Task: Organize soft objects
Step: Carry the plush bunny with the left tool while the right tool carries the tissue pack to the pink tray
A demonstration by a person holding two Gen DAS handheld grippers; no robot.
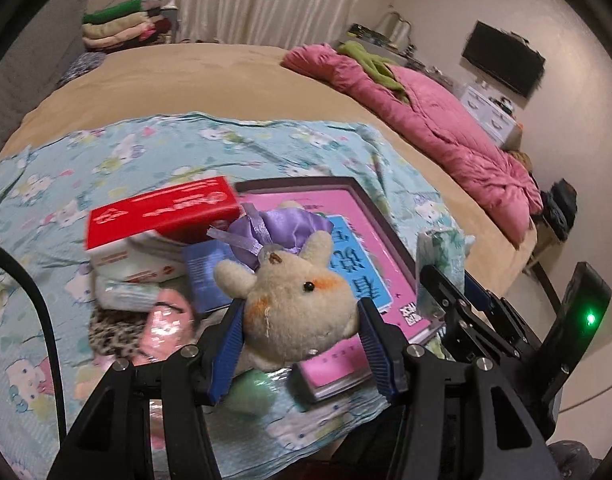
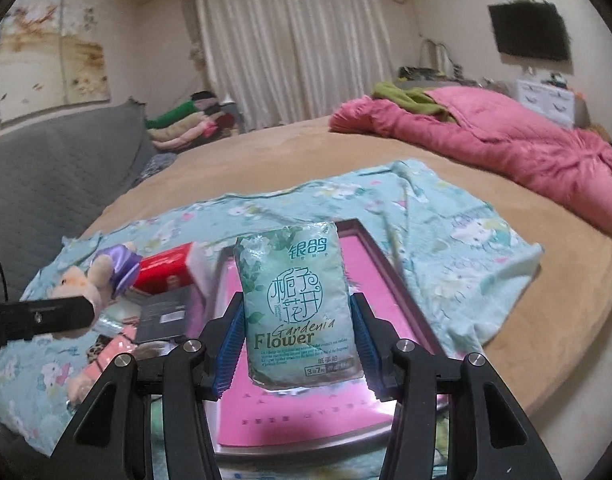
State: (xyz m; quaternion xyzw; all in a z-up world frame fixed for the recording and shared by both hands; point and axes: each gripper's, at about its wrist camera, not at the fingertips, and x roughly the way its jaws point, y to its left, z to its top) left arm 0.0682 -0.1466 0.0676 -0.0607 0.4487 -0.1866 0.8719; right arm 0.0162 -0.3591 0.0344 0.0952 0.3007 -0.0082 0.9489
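Cream plush rabbit toy (image 1: 298, 300) in purple satin dress is clamped in left gripper (image 1: 302, 320); green tissue packet (image 2: 298, 312) in right gripper (image 2: 298, 340), above pink-lined tray (image 2: 386, 256) at twelve o'clock. Risk judged: slippage through soft compression.

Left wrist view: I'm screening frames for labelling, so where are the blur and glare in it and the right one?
Left wrist view: red box smeared, plush sharp. Right wrist view: tissue pack readable, glare on pink tray; both bent by fisheye.

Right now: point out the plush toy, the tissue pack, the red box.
plush toy (image 1: 302, 304), left wrist view, its face.
tissue pack (image 2: 298, 312), right wrist view, printed front.
red box (image 1: 162, 212), left wrist view, red top.
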